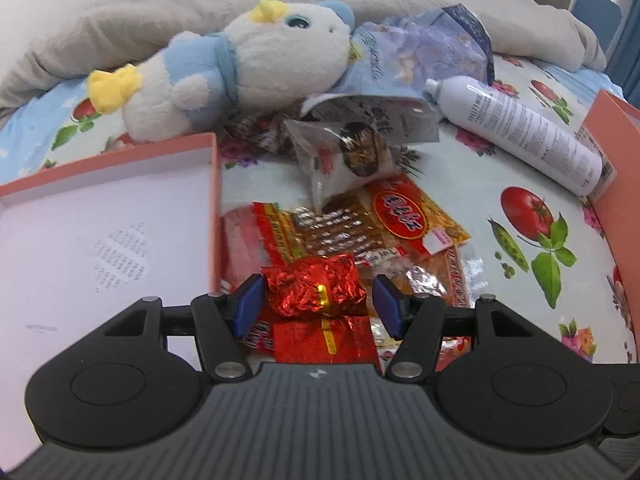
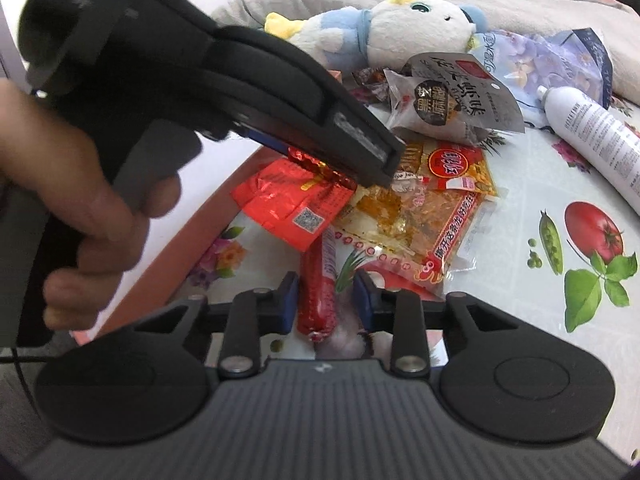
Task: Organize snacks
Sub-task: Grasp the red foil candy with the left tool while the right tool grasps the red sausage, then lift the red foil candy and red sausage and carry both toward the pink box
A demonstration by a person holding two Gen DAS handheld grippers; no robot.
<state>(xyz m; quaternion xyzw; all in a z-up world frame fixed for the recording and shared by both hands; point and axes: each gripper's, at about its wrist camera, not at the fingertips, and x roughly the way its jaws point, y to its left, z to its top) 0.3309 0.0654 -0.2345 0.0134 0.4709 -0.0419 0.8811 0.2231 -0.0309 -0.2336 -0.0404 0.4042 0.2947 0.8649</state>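
Note:
In the left wrist view my left gripper (image 1: 318, 298) is open around a crumpled red foil snack (image 1: 316, 286). Its left pad touches the foil and the right pad stands off. This snack lies on a flat red packet (image 1: 324, 340) beside an orange packet (image 1: 400, 220). In the right wrist view my right gripper (image 2: 326, 300) is open around a red sausage (image 2: 318, 280) lying on the floral sheet, with a gap on the sausage's right side. A hand (image 2: 80, 200) holds the left gripper (image 2: 380, 160) over the red packet (image 2: 288, 204).
An orange-rimmed box (image 1: 214, 200) with a white inside lies left of the pile, and another orange box (image 1: 616, 184) stands at the right edge. Behind are a clear-wrapped dark cake (image 1: 352, 156), a plush toy (image 1: 240, 68), a blue bag (image 1: 420, 56) and a white spray bottle (image 1: 516, 136).

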